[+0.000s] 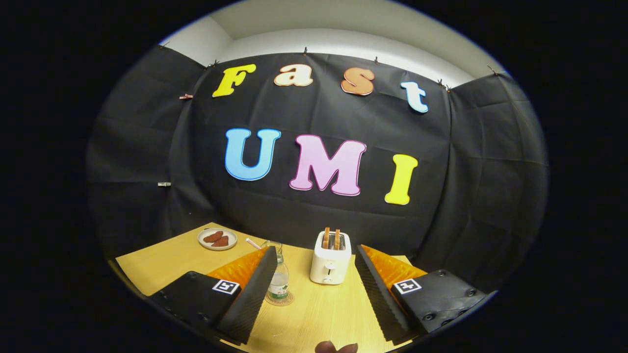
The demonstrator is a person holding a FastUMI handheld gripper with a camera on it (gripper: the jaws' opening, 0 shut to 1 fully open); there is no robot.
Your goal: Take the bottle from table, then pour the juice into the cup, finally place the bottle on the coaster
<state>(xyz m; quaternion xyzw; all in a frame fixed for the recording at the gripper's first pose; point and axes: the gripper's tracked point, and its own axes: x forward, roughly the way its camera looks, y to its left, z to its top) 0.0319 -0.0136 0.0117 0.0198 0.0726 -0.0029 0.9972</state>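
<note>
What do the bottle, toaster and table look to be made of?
Bottle: clear plastic, likely; see-through body, green label.
Toaster: white, smooth, glossy shell, plastic or painted metal.
Table: light wood or laminate, matte, faint grain.
The tongs are open, the bottle by the left finger.

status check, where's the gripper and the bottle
Gripper open, holding nothing. Bottle upright on the coaster, just inside the left finger. Cup behind the bottle; toaster ahead between the fingers.
</note>
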